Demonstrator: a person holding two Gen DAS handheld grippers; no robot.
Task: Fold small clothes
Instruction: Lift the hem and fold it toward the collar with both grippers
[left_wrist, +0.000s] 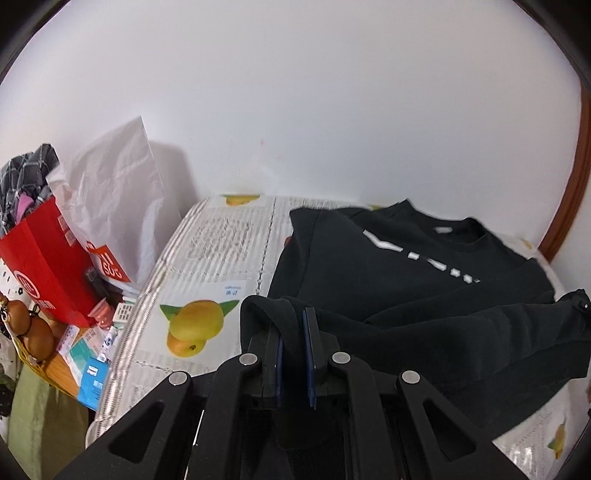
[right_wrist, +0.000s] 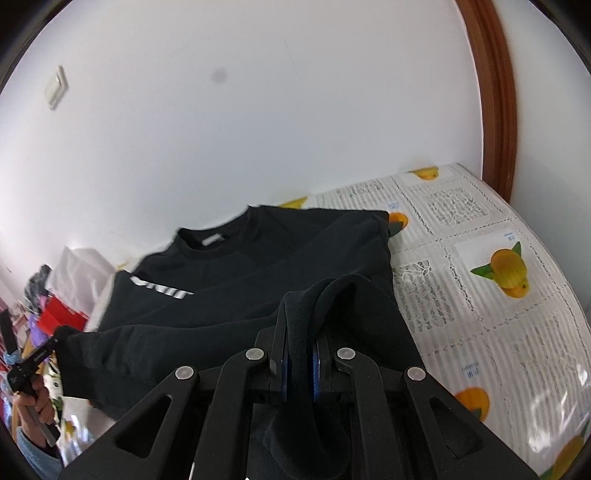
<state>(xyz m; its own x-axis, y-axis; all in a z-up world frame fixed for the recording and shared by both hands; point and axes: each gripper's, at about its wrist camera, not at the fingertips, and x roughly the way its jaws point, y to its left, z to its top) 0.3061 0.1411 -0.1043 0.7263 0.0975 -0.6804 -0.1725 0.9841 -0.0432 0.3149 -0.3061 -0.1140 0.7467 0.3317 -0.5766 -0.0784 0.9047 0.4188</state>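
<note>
Left wrist view: left claw (left_wrist: 295, 332) and right claw (right_wrist: 300, 347) are both pinching the black sweatshirt (left_wrist: 406, 266) hem; bottom fold looking half done, collar at 12 o'clock lying flat on table (left_wrist: 207, 258).

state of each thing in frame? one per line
black sweatshirt: chest flat on the table, print up, lower hem lifted by both grippers
left gripper: jaws shut on hem
right gripper: jaws shut on hem
tablecloth: spread flat on the table
red bag: upright, clothes sticking out the top
</note>
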